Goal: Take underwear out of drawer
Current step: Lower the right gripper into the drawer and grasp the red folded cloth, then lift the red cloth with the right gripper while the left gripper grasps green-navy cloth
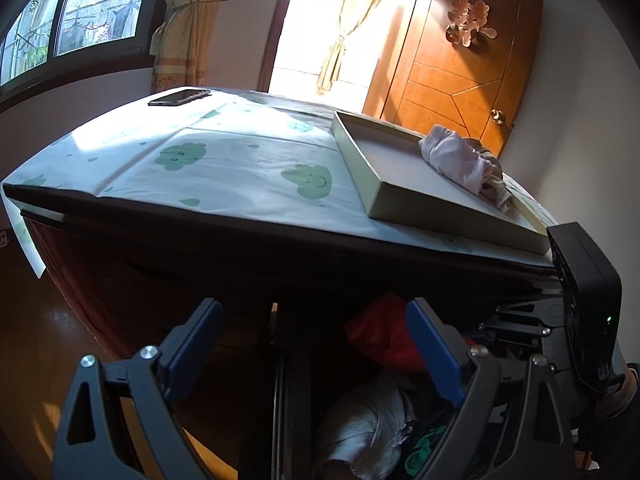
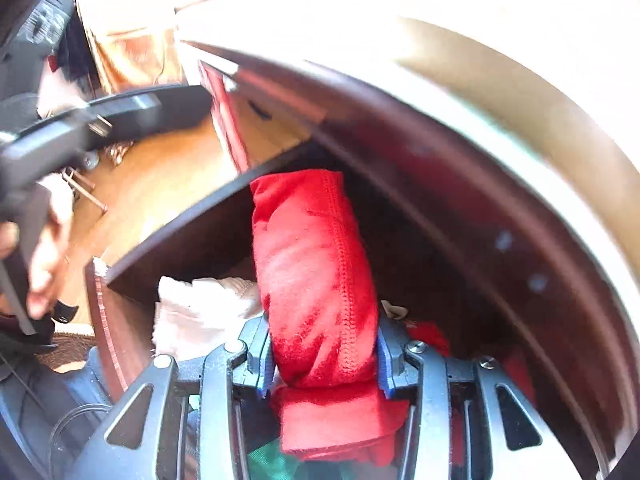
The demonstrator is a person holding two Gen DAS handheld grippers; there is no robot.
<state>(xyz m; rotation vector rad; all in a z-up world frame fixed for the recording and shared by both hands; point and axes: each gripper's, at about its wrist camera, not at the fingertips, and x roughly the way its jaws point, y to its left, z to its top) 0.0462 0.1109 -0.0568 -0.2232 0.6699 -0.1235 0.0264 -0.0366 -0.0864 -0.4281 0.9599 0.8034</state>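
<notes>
The right gripper clamps a rolled red underwear inside the open drawer — the left gripper hangs released above; beyond, a tray holds pale garments.

Our dresser top and its things

We see a cloth with green clouds on it, a phone far back, and a flat tray at the right.
</notes>
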